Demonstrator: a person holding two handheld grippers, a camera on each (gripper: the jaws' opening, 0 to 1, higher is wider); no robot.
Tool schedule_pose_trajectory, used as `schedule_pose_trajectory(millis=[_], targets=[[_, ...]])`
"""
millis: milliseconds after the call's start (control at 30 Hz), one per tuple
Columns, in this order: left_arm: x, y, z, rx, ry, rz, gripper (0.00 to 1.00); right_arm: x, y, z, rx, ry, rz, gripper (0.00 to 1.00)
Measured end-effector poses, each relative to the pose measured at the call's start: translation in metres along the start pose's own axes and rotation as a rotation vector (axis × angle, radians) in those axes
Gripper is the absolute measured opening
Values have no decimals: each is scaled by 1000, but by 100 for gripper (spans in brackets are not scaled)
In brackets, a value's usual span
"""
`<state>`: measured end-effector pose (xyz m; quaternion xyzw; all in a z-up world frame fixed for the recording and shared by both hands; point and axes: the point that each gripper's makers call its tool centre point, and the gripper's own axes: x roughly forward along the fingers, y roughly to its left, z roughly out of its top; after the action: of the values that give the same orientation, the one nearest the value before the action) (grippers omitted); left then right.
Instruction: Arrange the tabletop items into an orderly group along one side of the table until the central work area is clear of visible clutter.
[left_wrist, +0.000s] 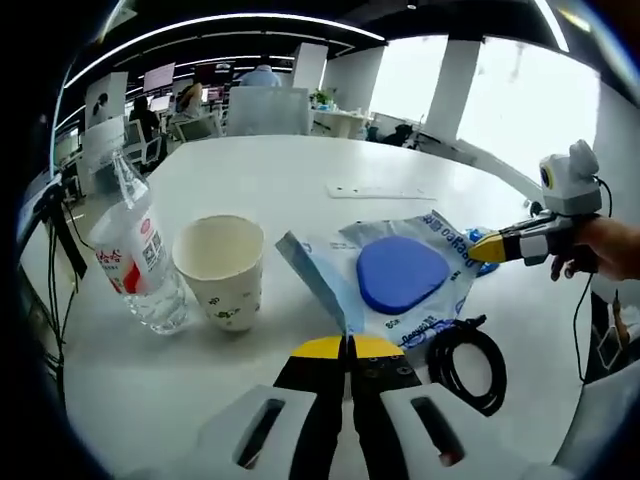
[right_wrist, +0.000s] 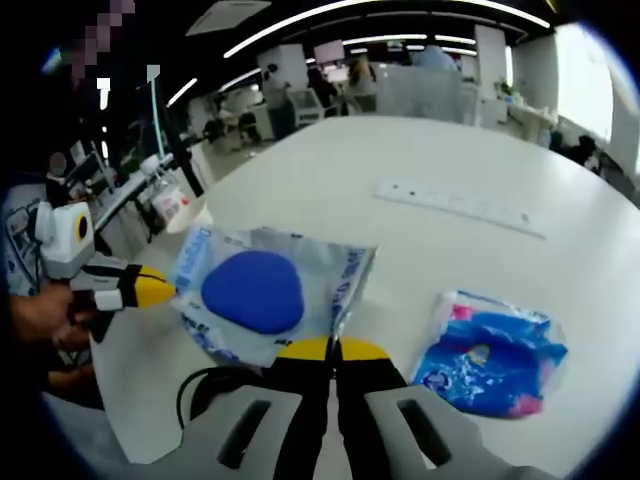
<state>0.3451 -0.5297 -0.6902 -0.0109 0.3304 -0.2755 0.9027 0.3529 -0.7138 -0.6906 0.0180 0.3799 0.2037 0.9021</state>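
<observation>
The clear plastic pouch (left_wrist: 400, 280) with the blue pad (left_wrist: 401, 272) inside lies flat on the white table (left_wrist: 300, 180), and you have it pinched from two sides. In the left gripper view, your left gripper (left_wrist: 348, 347) has its yellow-tipped jaws clenched on the pouch's near edge, where a corner of the film stands up. From the right of that view your right gripper (left_wrist: 487, 247) comes in, held by your hand (left_wrist: 605, 250), its tip touching the pouch's far edge. In the right gripper view the same pouch (right_wrist: 265, 290) sits just ahead of the right gripper (right_wrist: 333, 349), whose jaws are pressed together on its edge; the left gripper (right_wrist: 150, 288) meets the pouch from the left.

Just beside the pouch, a coiled black cable (left_wrist: 466, 362) lies near your left gripper. To the pouch's left in the left gripper view stands a paper cup (left_wrist: 221, 270), upright, and beside it a clear water bottle (left_wrist: 140, 260) with a red label. In the right gripper view a blue and pink packet (right_wrist: 490, 350) lies apart to the right, and a long white strip (right_wrist: 460, 208) lies farther across the table.
</observation>
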Motion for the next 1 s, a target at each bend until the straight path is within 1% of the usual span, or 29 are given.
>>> schedule_pose_trajectory(millis=[233,333,500,833,1000], targets=[[15,4,5,61,28,6,0,2,-5,-4,20,-1,-6,0],[21,4,7,68,34,6,0,3,-8,-5,24,-1,-12,0],[30,9,8,96,49,29,0,9,-11,-5,34,-5,-17,0],[42,13,2,130,78,56,0,19,-15,-17,52,6,-28,0],[47,16,-1,135,94,69,0,25,-16,-20,42,11,-32,0]])
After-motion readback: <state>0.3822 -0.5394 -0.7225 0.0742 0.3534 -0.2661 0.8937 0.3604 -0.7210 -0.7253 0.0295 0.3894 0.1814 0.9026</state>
